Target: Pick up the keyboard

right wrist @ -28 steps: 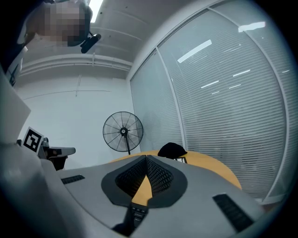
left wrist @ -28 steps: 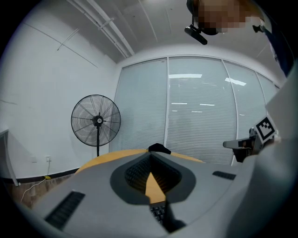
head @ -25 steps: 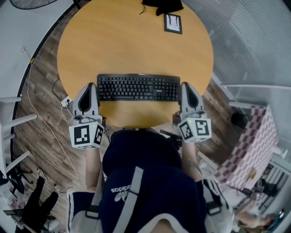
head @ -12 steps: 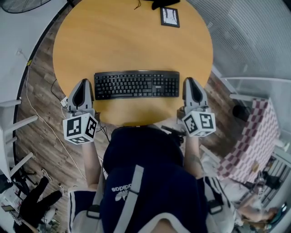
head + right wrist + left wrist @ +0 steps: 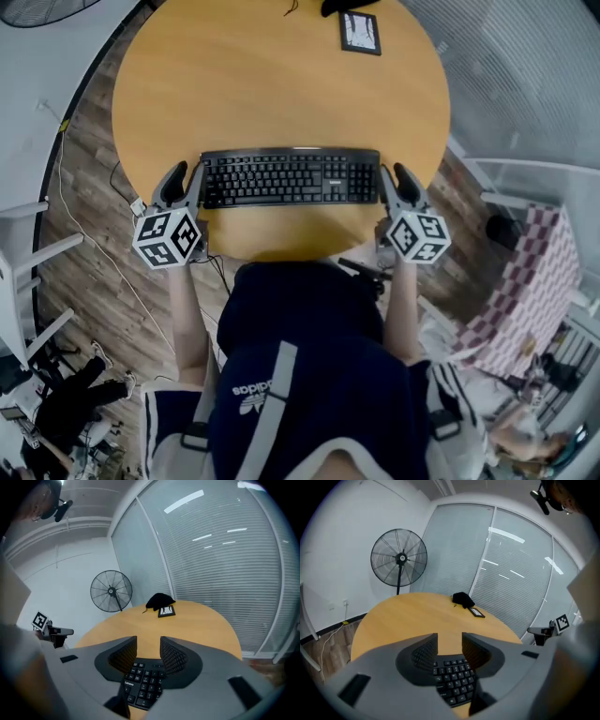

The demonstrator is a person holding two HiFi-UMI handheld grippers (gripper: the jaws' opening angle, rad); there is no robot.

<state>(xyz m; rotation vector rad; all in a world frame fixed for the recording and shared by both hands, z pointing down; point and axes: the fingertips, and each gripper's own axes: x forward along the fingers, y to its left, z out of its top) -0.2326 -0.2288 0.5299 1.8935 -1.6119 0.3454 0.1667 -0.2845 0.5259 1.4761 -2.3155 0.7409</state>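
A black keyboard [image 5: 291, 176] lies across the near part of the round wooden table [image 5: 281, 84]. My left gripper [image 5: 186, 175] sits at the keyboard's left end and my right gripper [image 5: 395, 176] at its right end, both low by the table edge. Both have just been opening, and a clear gap shows between the jaws of each. In the left gripper view the keyboard [image 5: 454, 679] shows low in the gap of the left gripper [image 5: 450, 639], and no pad presses on it. The right gripper [image 5: 148, 644] frames the keyboard [image 5: 143, 684] the same way.
A small framed picture [image 5: 360, 32] and a black object [image 5: 342, 6] lie at the table's far edge. A standing fan [image 5: 399, 559] is beyond the table. A checkered piece [image 5: 525, 291] stands on the right, and white chair legs [image 5: 28, 253] and a cable [image 5: 84, 234] on the left.
Both grippers have dropped and closed in on the keyboard's two ends. Their jaws, shut earlier, now stand apart.
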